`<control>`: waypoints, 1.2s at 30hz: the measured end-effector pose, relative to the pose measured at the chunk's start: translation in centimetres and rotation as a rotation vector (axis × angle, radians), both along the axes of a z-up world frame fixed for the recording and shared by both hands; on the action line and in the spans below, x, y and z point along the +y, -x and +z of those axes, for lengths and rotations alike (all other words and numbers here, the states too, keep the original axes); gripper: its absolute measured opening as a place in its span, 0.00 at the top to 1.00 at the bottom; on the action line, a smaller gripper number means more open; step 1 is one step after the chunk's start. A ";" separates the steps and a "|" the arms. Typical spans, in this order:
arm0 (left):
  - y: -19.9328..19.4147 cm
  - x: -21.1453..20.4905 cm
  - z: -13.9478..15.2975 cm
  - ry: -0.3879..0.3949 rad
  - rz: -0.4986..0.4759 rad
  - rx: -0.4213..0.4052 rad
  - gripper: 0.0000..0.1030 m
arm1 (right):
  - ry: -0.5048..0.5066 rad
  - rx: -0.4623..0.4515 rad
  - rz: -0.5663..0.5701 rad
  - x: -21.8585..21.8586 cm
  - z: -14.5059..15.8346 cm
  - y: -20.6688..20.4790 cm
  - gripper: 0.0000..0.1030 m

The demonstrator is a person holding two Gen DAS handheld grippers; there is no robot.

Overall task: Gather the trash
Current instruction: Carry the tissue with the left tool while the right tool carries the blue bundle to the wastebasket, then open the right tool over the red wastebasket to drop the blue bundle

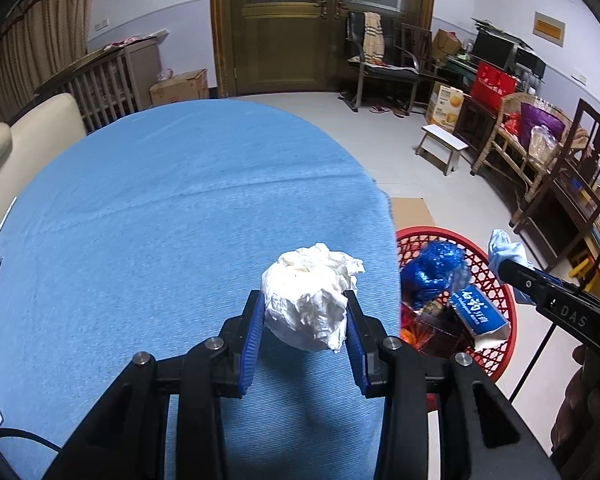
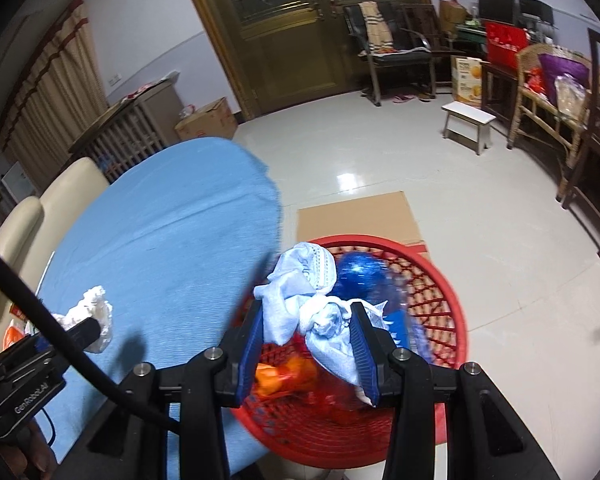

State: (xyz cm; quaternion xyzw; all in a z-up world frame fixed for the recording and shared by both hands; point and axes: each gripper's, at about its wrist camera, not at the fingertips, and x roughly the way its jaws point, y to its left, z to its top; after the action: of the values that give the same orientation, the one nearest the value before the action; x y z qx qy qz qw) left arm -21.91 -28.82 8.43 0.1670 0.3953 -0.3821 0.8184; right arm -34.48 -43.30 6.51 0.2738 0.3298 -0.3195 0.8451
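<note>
Wooden double door, pale tiled floor, white stool

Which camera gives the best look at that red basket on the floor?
The right wrist view. There the red basket fills the lower middle, its far rim and mesh wall open to sight, though the light blue cloth in the right gripper hides some contents. In the left wrist view the blue table cuts off the basket's left side.

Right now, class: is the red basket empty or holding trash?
Holding trash: inside the red basket lie a blue box and blue crumpled plastic.
</note>
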 end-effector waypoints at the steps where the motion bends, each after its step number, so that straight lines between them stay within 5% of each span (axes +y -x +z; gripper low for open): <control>1: 0.2 -0.3 -0.1 0.000 -0.004 0.000 0.61 | 0.000 0.004 -0.008 -0.3 -0.1 0.3 0.57; 27: 2.3 -3.7 -0.6 -0.005 -0.086 0.016 0.61 | -0.048 0.055 -0.063 -5.5 -2.5 1.1 0.56; 31: 2.4 -4.1 -0.7 -0.010 -0.097 0.019 0.61 | -0.083 0.087 -0.053 -6.1 -3.7 0.0 0.35; 36: 2.7 -5.0 -1.0 -0.021 -0.107 0.022 0.61 | -0.094 0.070 -0.095 -6.6 -4.0 0.6 0.33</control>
State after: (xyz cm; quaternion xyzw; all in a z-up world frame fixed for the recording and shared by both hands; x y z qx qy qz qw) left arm -24.59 -33.83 7.43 0.1921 0.3987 -0.4232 0.7906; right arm -35.09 -49.93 2.48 0.3171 0.3604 -0.3527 0.8032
